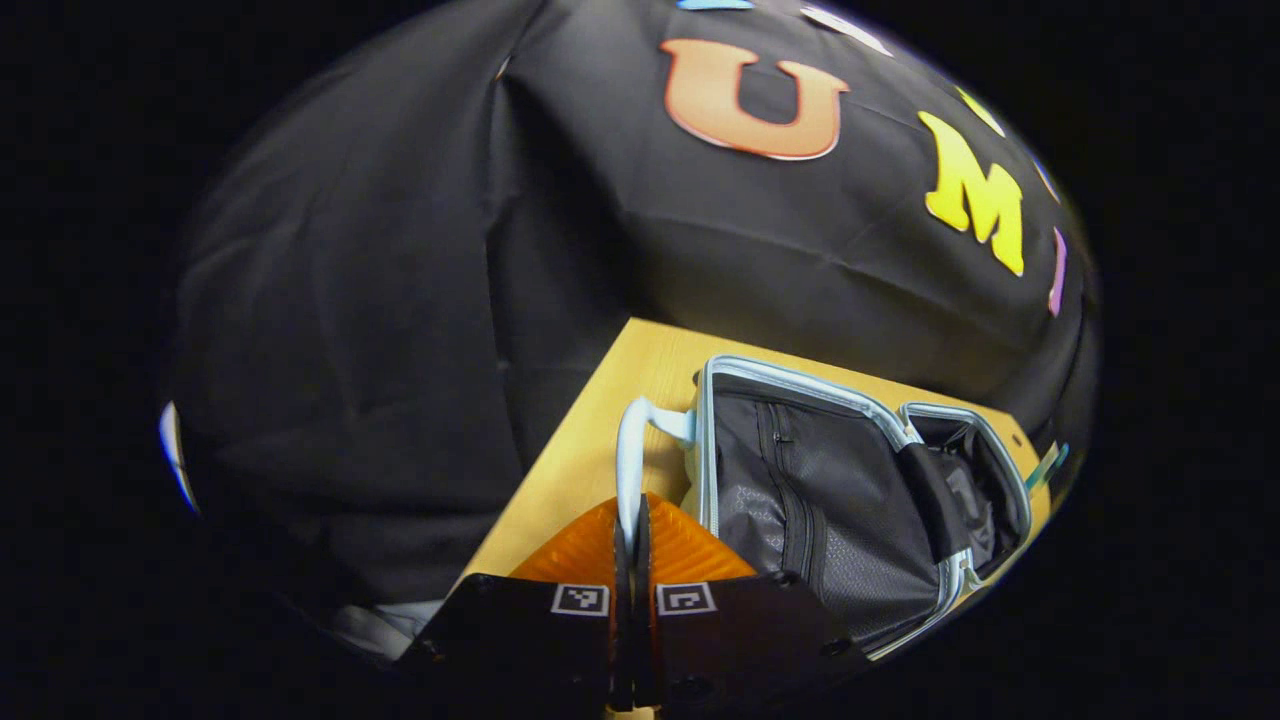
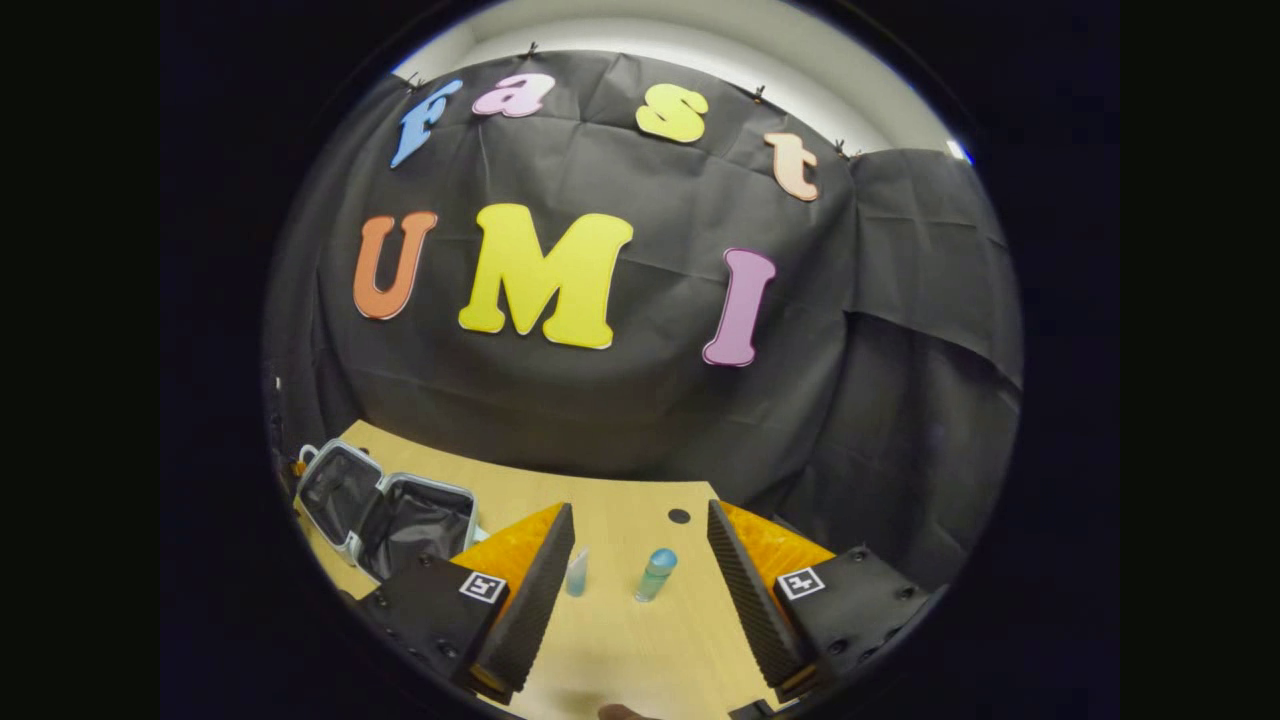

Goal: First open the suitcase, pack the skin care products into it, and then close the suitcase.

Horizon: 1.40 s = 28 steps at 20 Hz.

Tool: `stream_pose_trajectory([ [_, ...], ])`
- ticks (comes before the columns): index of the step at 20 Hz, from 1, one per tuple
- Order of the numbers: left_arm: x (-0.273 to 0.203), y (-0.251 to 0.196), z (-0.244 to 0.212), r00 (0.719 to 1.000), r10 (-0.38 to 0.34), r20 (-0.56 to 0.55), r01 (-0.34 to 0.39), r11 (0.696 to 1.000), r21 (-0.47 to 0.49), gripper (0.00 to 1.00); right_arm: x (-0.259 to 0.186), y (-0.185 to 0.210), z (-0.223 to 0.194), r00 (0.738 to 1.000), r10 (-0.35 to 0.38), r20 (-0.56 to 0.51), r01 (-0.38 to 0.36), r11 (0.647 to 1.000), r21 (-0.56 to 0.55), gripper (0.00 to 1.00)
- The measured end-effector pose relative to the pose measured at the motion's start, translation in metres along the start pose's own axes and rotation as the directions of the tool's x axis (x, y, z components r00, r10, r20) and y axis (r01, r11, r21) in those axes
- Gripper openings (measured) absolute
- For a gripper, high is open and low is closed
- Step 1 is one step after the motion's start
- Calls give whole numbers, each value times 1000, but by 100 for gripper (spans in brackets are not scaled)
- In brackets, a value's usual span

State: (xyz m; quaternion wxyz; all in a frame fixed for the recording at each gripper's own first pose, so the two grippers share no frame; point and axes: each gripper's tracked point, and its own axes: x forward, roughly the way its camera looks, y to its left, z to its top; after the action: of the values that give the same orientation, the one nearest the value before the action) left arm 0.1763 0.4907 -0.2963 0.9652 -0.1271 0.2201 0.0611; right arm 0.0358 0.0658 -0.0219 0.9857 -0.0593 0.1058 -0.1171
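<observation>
The small suitcase (image 1: 830,490) lies open on the wooden table (image 1: 610,400), its dark lined halves edged with pale trim. My left gripper (image 1: 631,530) is shut on the suitcase's white handle (image 1: 633,450), which loops up from between the fingers. In the right gripper view the open suitcase (image 2: 385,510) sits at the far left of the table (image 2: 620,640). Two skin care bottles stand ahead of my right gripper (image 2: 640,560): a small clear one (image 2: 577,572) and a blue-green one with a blue cap (image 2: 655,575). That gripper is open, with both bottles beyond its fingertips.
A small dark hole (image 2: 679,516) marks the tabletop behind the bottles. Black cloth wall rises right behind the table's far edge. The table's left edge (image 1: 560,440) runs close beside the suitcase handle.
</observation>
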Motion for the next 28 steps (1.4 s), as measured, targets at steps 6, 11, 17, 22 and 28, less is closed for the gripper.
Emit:
stream_pose_trajectory([
  [6, 9, 14, 1, 998, -46, 31, 43, 996, 76, 22, -3, 18, -5, 1000, 19, -17, -19, 999, -33, 79],
  [11, 7, 29, 4, 1000, 0, 5, -1, 992, 122, 67, -2, 28, -9, 999, 37, -28, -38, 999, -23, 80],
  [17, -34, -9, 36, 996, -16, 91, 6, 994, 110, 80, 0, 25, -9, 998, 57, -24, -57, 998, -2, 79],
  [22, -88, -102, 77, 966, -116, 230, 70, 977, 200, 90, 9, 7, -16, 997, 73, -32, -72, 997, 30, 80],
  [28, -129, -263, 65, 933, -270, 238, 205, 942, 265, 98, 23, -46, -29, 997, 67, -33, -65, 997, 49, 79],
])
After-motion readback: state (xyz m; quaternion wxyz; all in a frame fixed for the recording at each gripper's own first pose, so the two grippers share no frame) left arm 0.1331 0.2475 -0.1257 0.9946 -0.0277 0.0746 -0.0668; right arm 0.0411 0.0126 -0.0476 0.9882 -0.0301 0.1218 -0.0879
